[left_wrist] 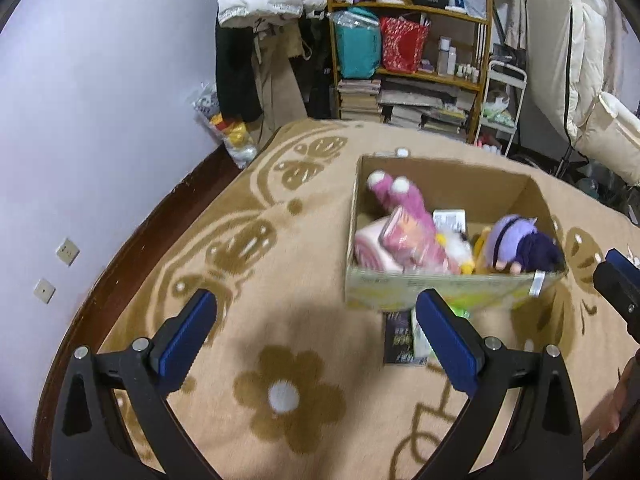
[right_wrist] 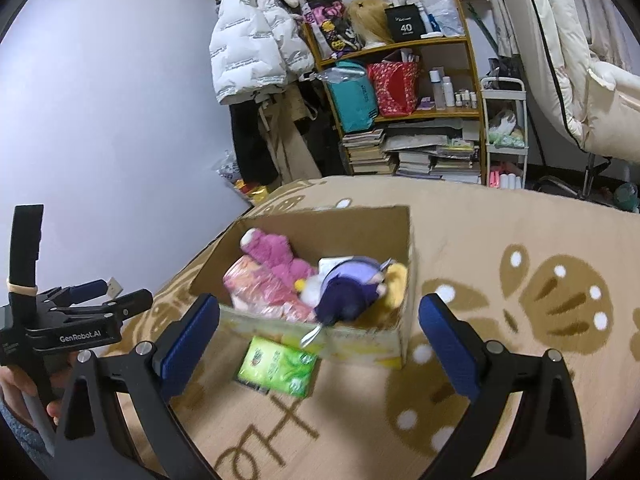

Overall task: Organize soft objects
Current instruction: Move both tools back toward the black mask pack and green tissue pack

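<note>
An open cardboard box [left_wrist: 472,184] [right_wrist: 360,224] stands on the tan patterned blanket. It holds a pink plush [left_wrist: 404,204] [right_wrist: 276,254], a pink wrapped pack [left_wrist: 400,240] [right_wrist: 260,284], a white and yellow plush [left_wrist: 456,248] [right_wrist: 310,290] and a purple doll [left_wrist: 524,244] [right_wrist: 352,288]. A green pack [right_wrist: 278,366] lies on the blanket in front of the box. My left gripper [left_wrist: 316,340] is open and empty, short of the box. My right gripper [right_wrist: 320,344] is open and empty above the green pack.
A wooden shelf [left_wrist: 416,64] [right_wrist: 404,112] with books and bags stands behind the blanket, beside hanging coats [right_wrist: 256,40] and a white cart [right_wrist: 504,132]. The left gripper's body [right_wrist: 60,320] shows at the left of the right wrist view. A wall [left_wrist: 100,100] runs along the left.
</note>
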The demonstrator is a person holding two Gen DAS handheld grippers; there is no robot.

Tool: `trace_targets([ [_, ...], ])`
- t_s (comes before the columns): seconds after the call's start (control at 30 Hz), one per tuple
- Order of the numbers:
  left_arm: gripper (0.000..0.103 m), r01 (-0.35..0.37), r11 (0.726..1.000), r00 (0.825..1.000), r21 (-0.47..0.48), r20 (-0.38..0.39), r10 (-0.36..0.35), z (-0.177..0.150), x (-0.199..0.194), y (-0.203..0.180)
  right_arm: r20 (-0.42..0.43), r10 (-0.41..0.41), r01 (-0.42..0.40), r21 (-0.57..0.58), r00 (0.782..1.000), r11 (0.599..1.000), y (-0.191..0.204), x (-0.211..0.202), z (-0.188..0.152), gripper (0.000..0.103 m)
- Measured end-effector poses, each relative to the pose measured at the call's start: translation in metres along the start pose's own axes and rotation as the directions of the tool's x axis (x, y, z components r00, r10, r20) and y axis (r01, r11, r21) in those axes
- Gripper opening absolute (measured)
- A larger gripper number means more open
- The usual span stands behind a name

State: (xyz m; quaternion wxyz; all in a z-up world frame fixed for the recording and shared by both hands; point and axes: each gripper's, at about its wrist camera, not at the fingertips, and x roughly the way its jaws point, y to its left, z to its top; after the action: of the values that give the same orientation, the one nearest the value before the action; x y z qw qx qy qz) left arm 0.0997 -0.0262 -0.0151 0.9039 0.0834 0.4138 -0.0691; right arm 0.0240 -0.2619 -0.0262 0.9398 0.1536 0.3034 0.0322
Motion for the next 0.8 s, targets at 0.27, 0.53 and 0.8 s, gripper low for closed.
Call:
trace_targets([
  [0.27,0.099,0.039,0.999,0.999,0.003,-0.032,-0.039,-0.028,0.004,0.002,-0.04,0.004,-0.006,-0.062,0.999,0.998,0.022,0.001,-0.033,0.103],
  [0.53,0.099,0.042,0.999,0.996,-0.001,-0.075,-0.042,-0.038,0.015,0.003,-0.121,-0.01,-0.011,-0.171,0.993,0.985,0.045,0.025,-0.07,0.103],
  [0.8,0.099,0.095,0.99,0.981,-0.108,-0.157,-0.111,-0.04,0.037,0.02,-0.169,-0.01,-0.027,-0.215,0.986,0.976,0.055,0.05,-0.08,0.103],
])
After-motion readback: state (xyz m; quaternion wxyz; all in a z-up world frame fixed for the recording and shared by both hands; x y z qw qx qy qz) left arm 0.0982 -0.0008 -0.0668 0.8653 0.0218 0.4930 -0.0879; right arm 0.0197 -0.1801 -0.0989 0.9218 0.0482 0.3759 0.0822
